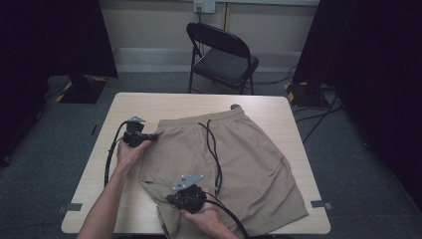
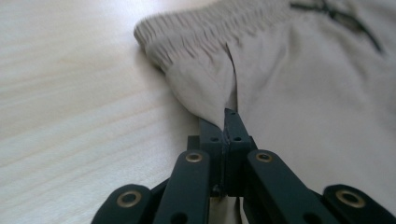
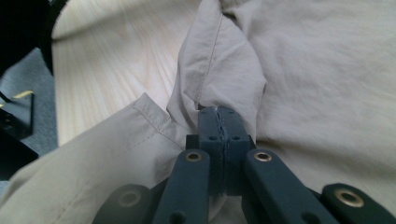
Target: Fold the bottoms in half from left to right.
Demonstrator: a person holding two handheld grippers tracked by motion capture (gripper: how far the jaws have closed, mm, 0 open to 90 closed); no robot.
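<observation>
Beige shorts [image 1: 239, 159] with a black drawstring [image 1: 214, 149] lie spread over the tabletop [image 1: 134, 104], reaching its near edge. The left gripper [image 2: 225, 122] pinches fabric below the elastic waistband [image 2: 196, 32]; the right gripper [image 3: 218, 116] clamps a bunched fold at a leg hem.

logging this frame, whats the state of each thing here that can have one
shorts: spread flat on the table, pinched at two spots
drawstring: untied, trailing loose over the shorts
left gripper: shut on the shorts just below the waistband
right gripper: shut on a bunched fold of the shorts
folding chair: unfolded, empty, behind the table
</observation>
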